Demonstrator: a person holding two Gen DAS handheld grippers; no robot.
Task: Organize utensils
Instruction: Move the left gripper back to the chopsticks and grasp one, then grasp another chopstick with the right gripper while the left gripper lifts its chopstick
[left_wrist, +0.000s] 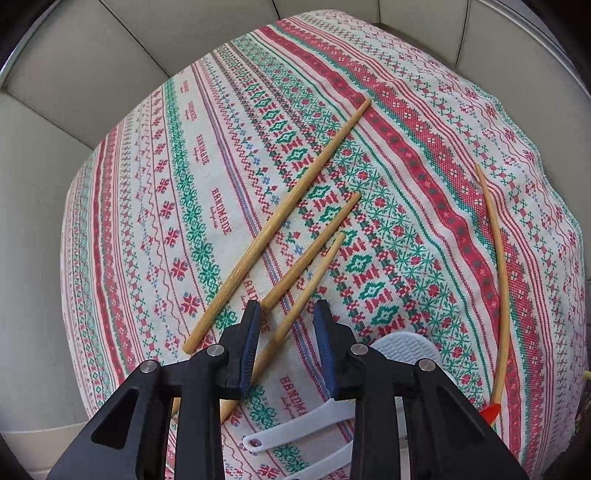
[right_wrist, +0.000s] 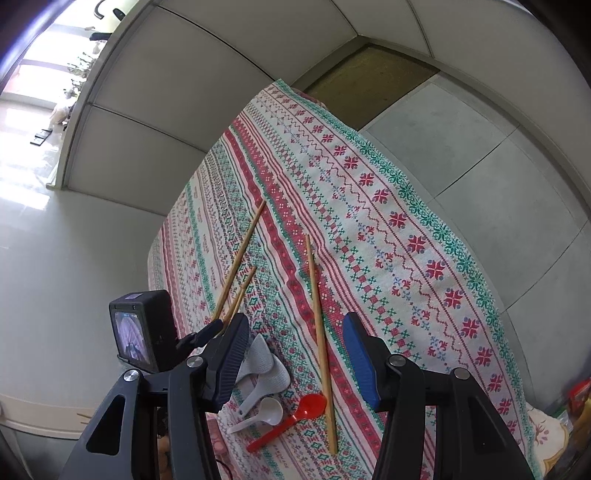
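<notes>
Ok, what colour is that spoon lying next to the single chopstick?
The spoon is red. It shows best in the right wrist view, beside the lone chopstick.

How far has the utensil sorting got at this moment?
Early. Done: nothing looks sorted; four chopsticks lie scattered, one apart from the rest, and the white spoons and red spoon sit loose on the cloth. In hand: the left hand-held gripper is open astride a chopstick, not clamped. The right hand-held gripper hovers open, empty. Left: gather chopsticks, group spoons.
</notes>
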